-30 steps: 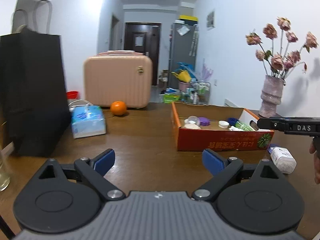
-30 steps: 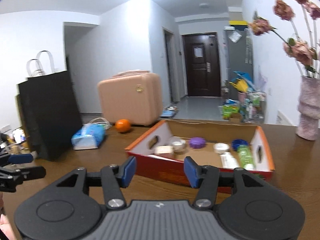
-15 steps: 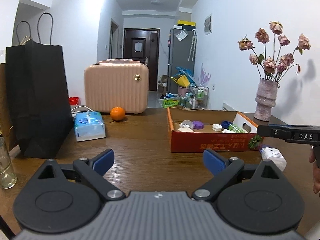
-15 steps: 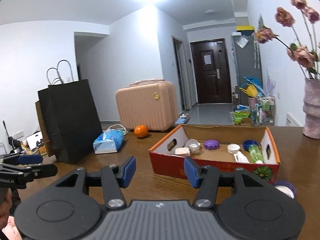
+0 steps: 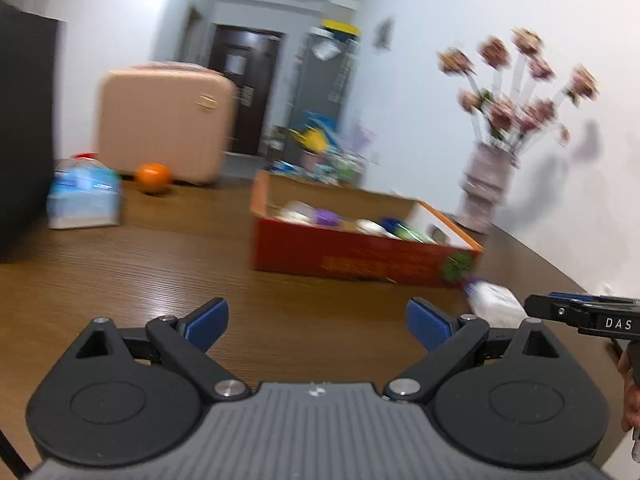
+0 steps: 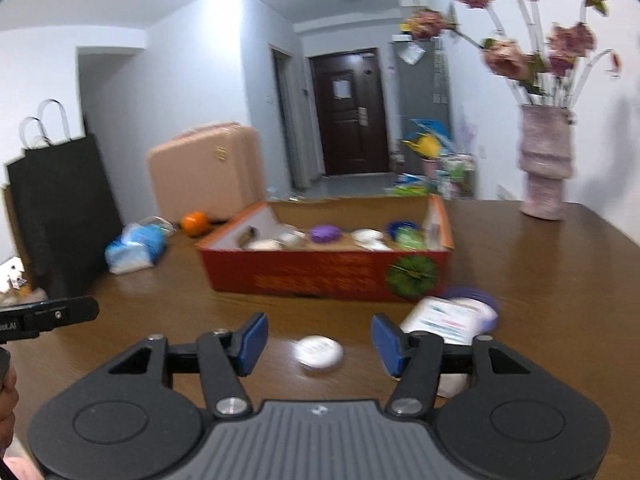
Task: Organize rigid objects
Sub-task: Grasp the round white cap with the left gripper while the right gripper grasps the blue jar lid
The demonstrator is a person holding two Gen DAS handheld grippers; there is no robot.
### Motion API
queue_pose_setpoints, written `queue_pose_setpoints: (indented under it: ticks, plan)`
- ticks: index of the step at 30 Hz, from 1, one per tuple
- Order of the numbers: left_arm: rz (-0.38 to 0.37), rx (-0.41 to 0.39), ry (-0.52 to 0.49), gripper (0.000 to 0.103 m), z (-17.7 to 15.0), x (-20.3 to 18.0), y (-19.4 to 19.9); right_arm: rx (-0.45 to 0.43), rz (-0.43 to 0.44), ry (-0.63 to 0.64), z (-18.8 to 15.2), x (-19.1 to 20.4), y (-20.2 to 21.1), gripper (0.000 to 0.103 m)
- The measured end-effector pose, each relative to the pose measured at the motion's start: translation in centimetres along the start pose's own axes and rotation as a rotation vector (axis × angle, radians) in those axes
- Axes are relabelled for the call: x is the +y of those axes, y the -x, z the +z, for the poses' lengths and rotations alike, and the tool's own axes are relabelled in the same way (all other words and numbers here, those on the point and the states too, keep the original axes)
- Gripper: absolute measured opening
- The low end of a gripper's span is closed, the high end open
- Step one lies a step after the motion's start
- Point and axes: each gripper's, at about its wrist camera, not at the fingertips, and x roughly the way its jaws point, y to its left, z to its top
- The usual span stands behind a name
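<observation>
A red cardboard box [image 6: 320,276] [image 5: 360,260] stands on the wooden table and holds several small jars and lids, one of them purple [image 6: 325,233]. A white bottle with a purple cap [image 6: 448,314] [image 5: 496,300] lies on the table in front of the box's right end. A small round white lid [image 6: 320,352] lies just ahead of my right gripper [image 6: 316,340], which is open and empty above the table. My left gripper [image 5: 318,322] is open and empty, well short of the box.
A pink vase with dried flowers [image 6: 544,160] stands at the back right. A black paper bag [image 6: 60,208], a blue tissue pack [image 5: 84,200], an orange [image 5: 153,176] and a pink suitcase [image 5: 164,124] stand at the left and back.
Both grippers have pulled back and tilted down. The white bottle and the small white lid have come into the right wrist view. Both stay open.
</observation>
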Motion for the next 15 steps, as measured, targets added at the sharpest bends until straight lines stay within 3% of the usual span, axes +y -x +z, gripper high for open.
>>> queue_pose_setpoints:
  ticks: [9,15]
  plan:
    - [-0.188,0.154,-0.141,0.100,-0.5,-6.0,-8.6,0.059,-0.110,-0.061,-2.2,-4.2,-0.5,0.064]
    - [-0.198,0.253,-0.211,0.095,-0.6,-9.1,-14.1,0.076,-0.122,-0.079,-1.7,-6.0,-3.6,0.064]
